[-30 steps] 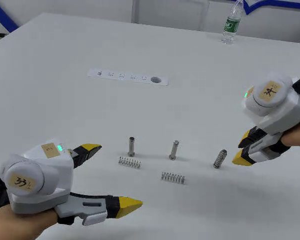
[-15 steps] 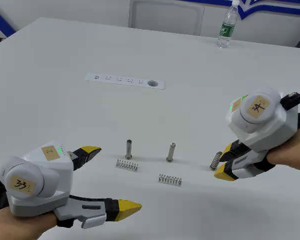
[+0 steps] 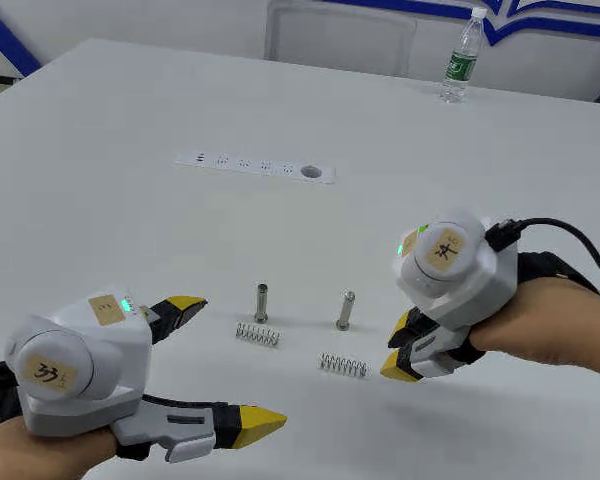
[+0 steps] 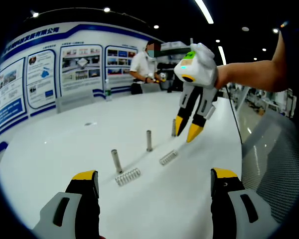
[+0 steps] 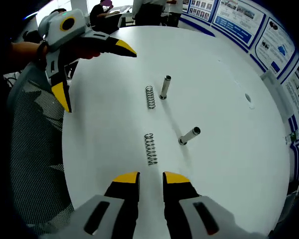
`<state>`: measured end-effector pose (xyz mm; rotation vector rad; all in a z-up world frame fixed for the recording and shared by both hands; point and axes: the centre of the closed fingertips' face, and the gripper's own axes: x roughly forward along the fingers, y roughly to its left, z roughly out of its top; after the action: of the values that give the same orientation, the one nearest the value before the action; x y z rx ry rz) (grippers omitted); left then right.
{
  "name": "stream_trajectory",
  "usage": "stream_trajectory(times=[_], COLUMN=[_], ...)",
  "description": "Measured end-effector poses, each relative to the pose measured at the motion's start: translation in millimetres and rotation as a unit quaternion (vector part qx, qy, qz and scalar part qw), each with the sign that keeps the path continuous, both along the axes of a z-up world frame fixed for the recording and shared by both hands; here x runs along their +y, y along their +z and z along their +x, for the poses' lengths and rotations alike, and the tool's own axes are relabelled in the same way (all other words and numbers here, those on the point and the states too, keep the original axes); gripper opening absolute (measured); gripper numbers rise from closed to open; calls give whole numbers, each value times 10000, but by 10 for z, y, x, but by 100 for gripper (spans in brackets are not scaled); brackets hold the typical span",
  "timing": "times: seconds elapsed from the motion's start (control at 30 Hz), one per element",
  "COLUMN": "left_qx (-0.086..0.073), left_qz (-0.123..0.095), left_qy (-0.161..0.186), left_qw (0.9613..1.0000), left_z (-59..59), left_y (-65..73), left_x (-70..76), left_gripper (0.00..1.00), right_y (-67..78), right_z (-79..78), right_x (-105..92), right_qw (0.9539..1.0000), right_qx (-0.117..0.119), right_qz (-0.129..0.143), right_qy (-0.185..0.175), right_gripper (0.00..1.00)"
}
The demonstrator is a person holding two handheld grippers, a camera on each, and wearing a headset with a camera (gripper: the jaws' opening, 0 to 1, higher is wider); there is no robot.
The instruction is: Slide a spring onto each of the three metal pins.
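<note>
- Right tool (image 5: 151, 176): jaws narrowly parted, empty (a slit shows between the tips); left tool (image 4: 154, 174) spread wide, empty.
- Spring (image 5: 149, 148) lies flat on the counter (image 5: 219, 84) just ahead of the right tool, its long axis in line with the jaws.

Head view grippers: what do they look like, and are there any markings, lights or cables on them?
Both have rounded white housings, black jaws with yellow tips, tan labels with handwritten marks and a green light. A black cable runs from the right gripper; the left gripper carries two labels.
</note>
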<state>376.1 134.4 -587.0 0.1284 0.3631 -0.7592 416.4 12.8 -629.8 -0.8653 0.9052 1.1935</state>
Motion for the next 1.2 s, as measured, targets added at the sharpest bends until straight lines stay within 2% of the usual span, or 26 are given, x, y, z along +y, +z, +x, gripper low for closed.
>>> stream_trajectory(times=[0.27, 0.7, 0.83, 1.07, 1.2], left_qx=[33, 62, 67, 66, 53], left_qz=[-13, -29, -35, -47, -48], left_qy=[33, 104, 124, 138, 129], left_qw=[10000, 9999, 9999, 9999, 9999], left_z=[6, 16, 21, 25, 24], left_y=[-14, -44, -45, -44, -37], left_x=[11, 40, 46, 48, 47], left_gripper=[94, 94, 94, 94, 94], right_y=[-188, -372, -402, -392, -328], right_z=[53, 59, 63, 63, 71], right_x=[131, 141, 127, 136, 125], right_qw=[9997, 9986, 9982, 9984, 9985], right_qx=[54, 188, 209, 274, 238], right_qz=[-39, -257, -324, -287, -317], right_qy=[228, 423, 461, 408, 389], right_gripper=[19, 15, 13, 12, 12])
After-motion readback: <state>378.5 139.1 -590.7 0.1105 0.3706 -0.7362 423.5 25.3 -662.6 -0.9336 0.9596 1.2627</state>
